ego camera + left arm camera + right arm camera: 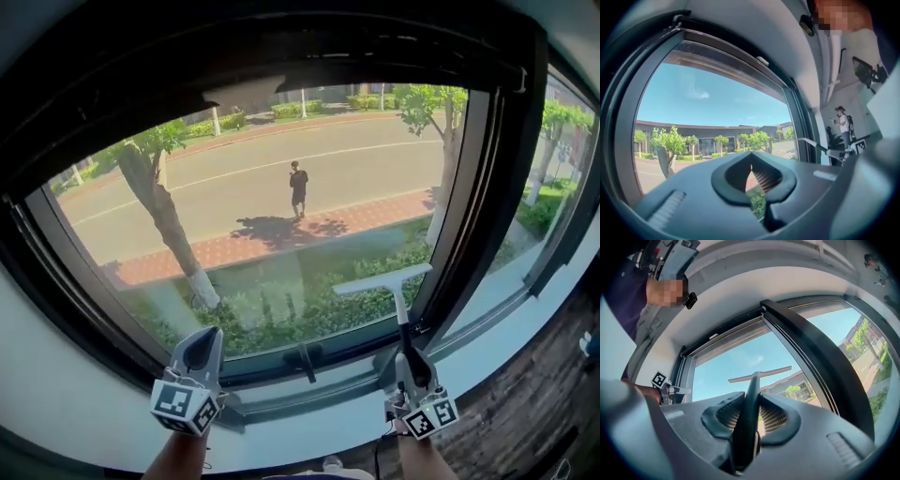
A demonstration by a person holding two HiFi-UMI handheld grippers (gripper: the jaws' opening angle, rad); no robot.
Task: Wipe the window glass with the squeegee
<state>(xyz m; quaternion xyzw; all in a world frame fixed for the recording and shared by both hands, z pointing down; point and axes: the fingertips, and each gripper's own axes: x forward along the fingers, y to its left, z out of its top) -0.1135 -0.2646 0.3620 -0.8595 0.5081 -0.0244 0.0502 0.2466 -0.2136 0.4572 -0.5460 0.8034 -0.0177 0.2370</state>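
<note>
Clamping the squeegee (384, 279) by its dark handle, your right gripper (407, 356) sits low and right of centre in the head view, jaws closed tight on the shaft. The handle rises to the pale blade, which lies across the lower right of the window glass (253, 197), close to the dark frame (459, 206). Your left gripper (201, 349) hangs at lower left, jaws together with nothing between them. No streaks or wet marks show, so progress is unclear; judging by the blade's spot, most of the pane is probably left.
</note>
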